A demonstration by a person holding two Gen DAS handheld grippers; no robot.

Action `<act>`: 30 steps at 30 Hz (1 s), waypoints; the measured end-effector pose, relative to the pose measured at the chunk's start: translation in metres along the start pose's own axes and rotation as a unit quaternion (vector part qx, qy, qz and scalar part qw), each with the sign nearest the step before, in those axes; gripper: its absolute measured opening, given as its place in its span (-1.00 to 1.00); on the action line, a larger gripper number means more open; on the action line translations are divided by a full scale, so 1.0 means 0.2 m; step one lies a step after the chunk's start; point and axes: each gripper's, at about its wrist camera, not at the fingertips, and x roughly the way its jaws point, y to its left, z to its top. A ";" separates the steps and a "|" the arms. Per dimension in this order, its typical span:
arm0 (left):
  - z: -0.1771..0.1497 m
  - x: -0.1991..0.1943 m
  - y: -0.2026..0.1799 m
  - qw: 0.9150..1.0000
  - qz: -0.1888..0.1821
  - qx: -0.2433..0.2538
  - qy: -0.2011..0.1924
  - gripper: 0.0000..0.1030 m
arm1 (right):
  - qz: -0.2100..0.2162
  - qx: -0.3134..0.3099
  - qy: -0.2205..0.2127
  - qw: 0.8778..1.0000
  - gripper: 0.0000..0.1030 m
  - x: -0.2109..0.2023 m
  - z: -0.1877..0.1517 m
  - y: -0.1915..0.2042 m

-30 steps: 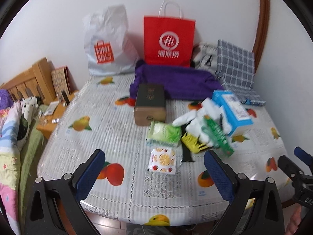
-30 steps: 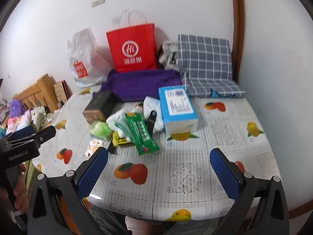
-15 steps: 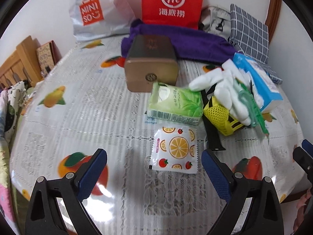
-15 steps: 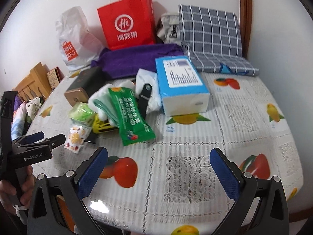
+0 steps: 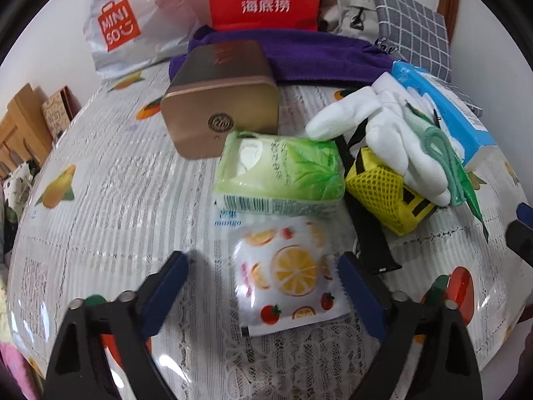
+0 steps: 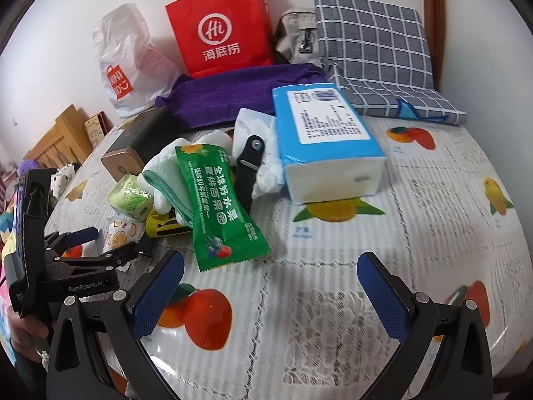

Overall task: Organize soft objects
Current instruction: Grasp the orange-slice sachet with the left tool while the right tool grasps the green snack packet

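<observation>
Now left tool [image 5: 263, 278] closing around fruit-print sachet [image 5: 286, 275], long axis running away from camera; right tool [image 6: 270, 281] wide, empty

The left gripper [image 5: 263, 276] points steeply down, its jaws closing, with nothing pressed between the pads yet. The right gripper [image 6: 270, 281] also tilts downward, jaws wide apart and empty. A hand [image 6: 25, 328] holds the left gripper's handle.

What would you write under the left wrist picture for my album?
The left gripper, closing, straddles a fruit-print packet lying flat below a green tissue pack on the table.
</observation>
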 end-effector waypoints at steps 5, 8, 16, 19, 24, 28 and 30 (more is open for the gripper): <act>0.01 -0.03 0.04 1.000 -0.004 -0.001 -0.015 -0.20 | 0.005 -0.007 0.003 1.000 0.99 0.04 0.01 0.03; 0.01 -0.03 0.09 1.000 -0.020 -0.007 -0.015 -0.32 | 0.008 -0.009 0.007 1.000 0.99 0.07 0.03 0.05; 0.00 -0.04 0.16 0.999 -0.036 -0.029 -0.007 -0.40 | 0.017 -0.022 0.000 1.000 0.96 0.12 0.11 0.08; 0.00 -0.04 0.16 0.999 -0.032 -0.026 -0.007 -0.40 | 0.030 -0.022 -0.006 0.999 0.80 0.14 0.14 0.09; 0.00 -0.04 0.15 0.999 -0.032 -0.026 -0.007 -0.39 | 0.063 -0.022 0.002 0.998 0.46 0.21 0.17 0.09; 0.00 -0.04 0.16 0.999 -0.035 -0.032 -0.006 -0.39 | 0.101 -0.015 0.019 0.995 -0.21 0.27 0.18 0.09; 0.00 -0.04 0.16 0.999 -0.037 -0.036 -0.005 -0.39 | 0.096 -0.022 0.018 0.995 -0.31 0.27 0.17 0.10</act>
